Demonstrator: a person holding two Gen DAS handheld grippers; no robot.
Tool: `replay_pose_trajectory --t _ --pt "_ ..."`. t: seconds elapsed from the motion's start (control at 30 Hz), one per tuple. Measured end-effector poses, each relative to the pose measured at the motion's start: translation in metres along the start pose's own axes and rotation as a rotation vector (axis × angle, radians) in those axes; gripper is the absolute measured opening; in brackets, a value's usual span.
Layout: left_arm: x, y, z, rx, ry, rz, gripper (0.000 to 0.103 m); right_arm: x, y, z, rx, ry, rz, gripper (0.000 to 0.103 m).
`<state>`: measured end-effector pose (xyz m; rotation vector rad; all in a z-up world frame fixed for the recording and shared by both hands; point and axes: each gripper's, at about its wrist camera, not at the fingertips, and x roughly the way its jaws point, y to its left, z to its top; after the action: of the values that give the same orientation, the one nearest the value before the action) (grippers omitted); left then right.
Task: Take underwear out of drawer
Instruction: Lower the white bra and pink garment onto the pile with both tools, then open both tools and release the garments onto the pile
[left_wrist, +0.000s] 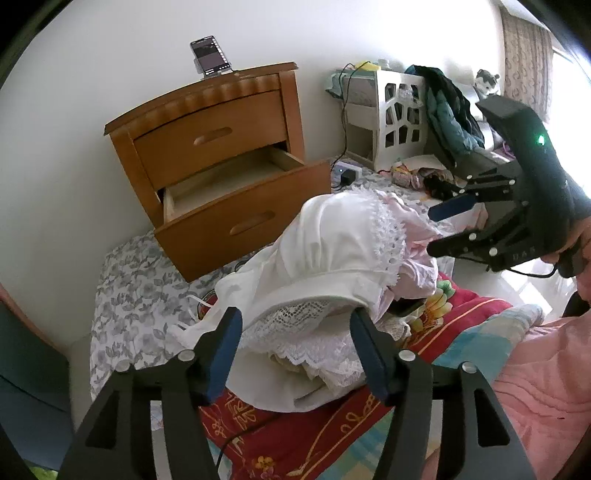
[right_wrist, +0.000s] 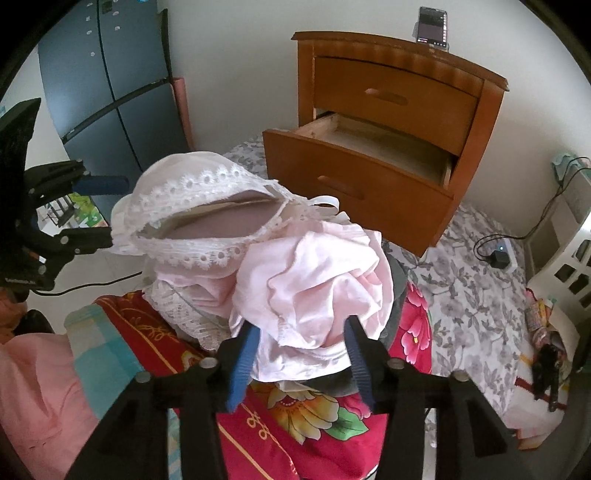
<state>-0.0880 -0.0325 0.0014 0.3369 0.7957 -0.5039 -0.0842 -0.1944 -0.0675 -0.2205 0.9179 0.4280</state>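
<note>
A pile of underwear sits on a red flowered blanket (left_wrist: 332, 424): a white lace-trimmed bra (left_wrist: 332, 240) on top and a pale pink garment (right_wrist: 314, 277) beside it. My left gripper (left_wrist: 295, 321) is open, its blue pads on either side of the white lace edge. My right gripper (right_wrist: 301, 328) is open too, with the pink garment between its fingers. Each gripper also shows in the other view, the right gripper (left_wrist: 443, 229) and the left gripper (right_wrist: 99, 210), both open beside the pile. The wooden nightstand's lower drawer (left_wrist: 221, 184) (right_wrist: 388, 147) is pulled out and looks bare inside.
A phone (left_wrist: 208, 55) stands on the nightstand. A grey flowered sheet (left_wrist: 129, 295) covers the bed. A charger and cable (right_wrist: 498, 254) lie by a white cut-out cabinet (left_wrist: 399, 114). A blue cabinet (right_wrist: 110, 74) stands at the left. A pink sleeve (left_wrist: 546, 387) is close.
</note>
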Motion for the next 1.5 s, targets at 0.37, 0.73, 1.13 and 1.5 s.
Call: replay_pose_trajectory --t 0.37,0.73,1.13,1.5 --pt "-0.016 0.003 0.001 -0.021 -0.037 -0.027 0.073 -0.004 0.006 0.0 -0.013 -0.001 0.003 0.072" --pt "-0.029 0.016 0.01 -0.13 -0.095 -0.031 0.078 -0.023 0.015 0.006 -0.033 -0.046 -0.016 0.087" --pt "-0.04 0.038 0.018 -0.236 -0.139 0.014 0.09 -0.063 0.062 0.049 -0.161 -0.179 -0.045 0.103" --pt "-0.041 0.048 0.03 -0.263 -0.126 0.035 0.102 -0.058 0.056 0.076 -0.146 -0.119 -0.006 0.103"
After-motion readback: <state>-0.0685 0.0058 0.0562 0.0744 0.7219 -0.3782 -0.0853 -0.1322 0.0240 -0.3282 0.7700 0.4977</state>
